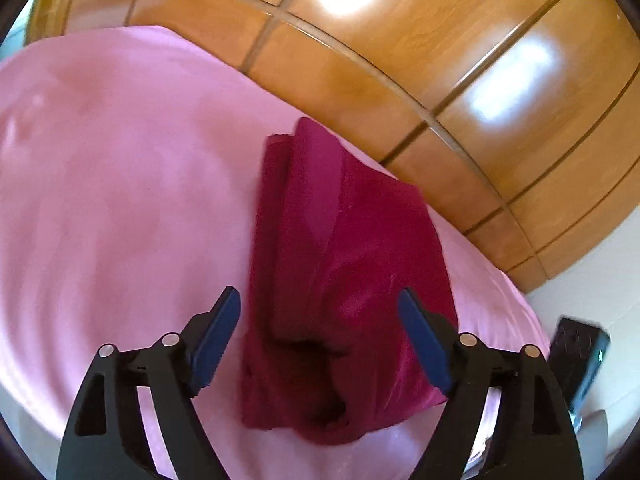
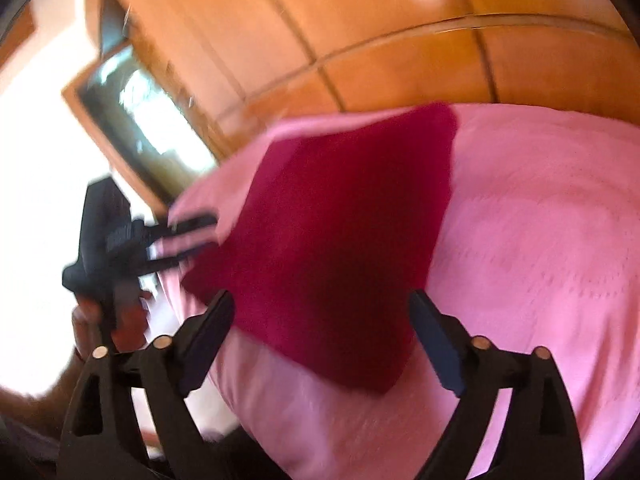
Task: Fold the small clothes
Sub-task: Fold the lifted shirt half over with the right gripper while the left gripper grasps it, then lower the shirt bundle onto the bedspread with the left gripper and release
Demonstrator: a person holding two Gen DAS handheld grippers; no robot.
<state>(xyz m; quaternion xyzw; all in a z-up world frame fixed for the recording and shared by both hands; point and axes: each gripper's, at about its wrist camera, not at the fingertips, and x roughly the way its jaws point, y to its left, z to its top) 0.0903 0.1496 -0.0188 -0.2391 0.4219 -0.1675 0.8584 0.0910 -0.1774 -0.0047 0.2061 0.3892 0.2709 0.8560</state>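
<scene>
A dark red garment [image 1: 344, 280] lies folded into a thick bundle on a pink sheet [image 1: 120, 200]. My left gripper [image 1: 320, 300] is open and empty, its blue-padded fingers hovering over the near end of the garment. In the right wrist view the same garment [image 2: 332, 240] lies as a flat folded square on the pink sheet [image 2: 540, 260]. My right gripper [image 2: 322, 304] is open and empty just above the garment's near edge. The left gripper [image 2: 192, 236] shows at the left of that view, blurred, beside the garment's left edge.
A wooden wardrobe with panelled doors [image 1: 440, 60] stands right behind the bed. A dark device [image 1: 576, 360] sits off the bed's right edge. A framed mirror or window [image 2: 132, 112] is at the left in the blurred right wrist view.
</scene>
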